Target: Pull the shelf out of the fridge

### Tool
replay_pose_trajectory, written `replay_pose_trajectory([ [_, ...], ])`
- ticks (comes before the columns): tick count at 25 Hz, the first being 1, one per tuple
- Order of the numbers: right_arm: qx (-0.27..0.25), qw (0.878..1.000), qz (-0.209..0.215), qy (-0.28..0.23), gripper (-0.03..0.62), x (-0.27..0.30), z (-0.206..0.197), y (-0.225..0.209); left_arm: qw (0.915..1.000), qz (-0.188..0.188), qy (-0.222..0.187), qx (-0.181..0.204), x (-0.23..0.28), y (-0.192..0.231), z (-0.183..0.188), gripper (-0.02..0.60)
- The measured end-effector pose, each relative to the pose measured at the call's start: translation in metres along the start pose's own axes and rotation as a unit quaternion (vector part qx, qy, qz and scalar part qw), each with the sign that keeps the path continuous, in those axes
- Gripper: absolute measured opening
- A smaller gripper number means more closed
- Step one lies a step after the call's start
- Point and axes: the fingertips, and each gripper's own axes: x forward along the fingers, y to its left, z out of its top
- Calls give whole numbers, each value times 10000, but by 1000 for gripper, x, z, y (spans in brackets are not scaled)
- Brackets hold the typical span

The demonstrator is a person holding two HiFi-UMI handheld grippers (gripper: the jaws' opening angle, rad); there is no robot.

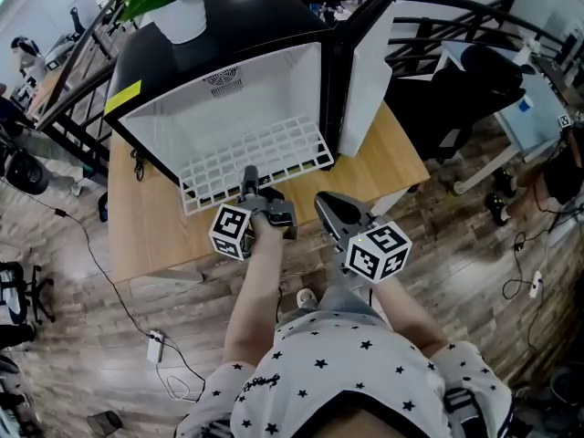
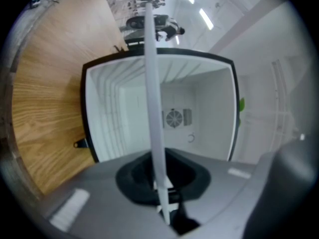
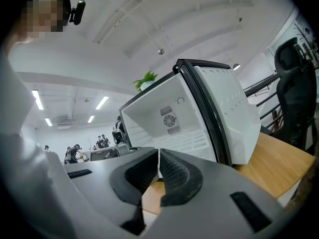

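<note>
Wooden surface [image 1: 146, 235] carries a black fridge [image 1: 265, 26] with a white inside, which stands just ahead of both pairs of fingers. Its door [image 1: 365, 71] is open and stands ahead of the right fingers, slightly to their right. The white wire shelf [image 1: 265, 158] lies low in the fridge, and its front edge sticks out past the opening, toward the fingers.

The left gripper [image 1: 248, 182] has its fingers closed narrow on the middle of this front edge. In the left gripper view the shelf [image 2: 154, 108] is seen edge-on, as one thin white line running away from the fingers, and behind it a round fan grille [image 2: 174, 118] shows on the back wall. The head view shows instead the whole grid of the shelf.

The right gripper [image 1: 324, 201] hangs just to the right of the left one, apart from the shelf. Its fingers [image 3: 177, 176] are pressed together with nothing between them. Only its view shows people standing far behind the fridge.

Well ahead of the fingers, a plant in a white pot [image 1: 180, 16] stands on top of the fridge. A yellow sticker [image 1: 123, 96] sits on the fridge's top front edge, left of the left fingers; its print is too small to read. A black chair [image 1: 474, 80] stands beyond the door, well to the right.
</note>
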Motion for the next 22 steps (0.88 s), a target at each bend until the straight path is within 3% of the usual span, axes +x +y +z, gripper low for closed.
replay_pose_trajectory([
  [6, -41, 9999, 121, 98, 23, -13, 3, 5, 9999, -19, 40, -106, -19, 0, -5, 31],
  [11, -119, 9995, 240, 167, 23, -28, 3, 10, 9998, 69, 150, 53, -53, 16, -17, 31],
  [14, -150, 9994, 275, 168, 23, -39, 4, 12, 9997, -4, 171, 159, -63, 11, -20, 31],
  [22, -156, 9991, 352, 172, 23, -68, -1, 21, 9998, -213, 46, -18, -89, -7, -27, 31],
])
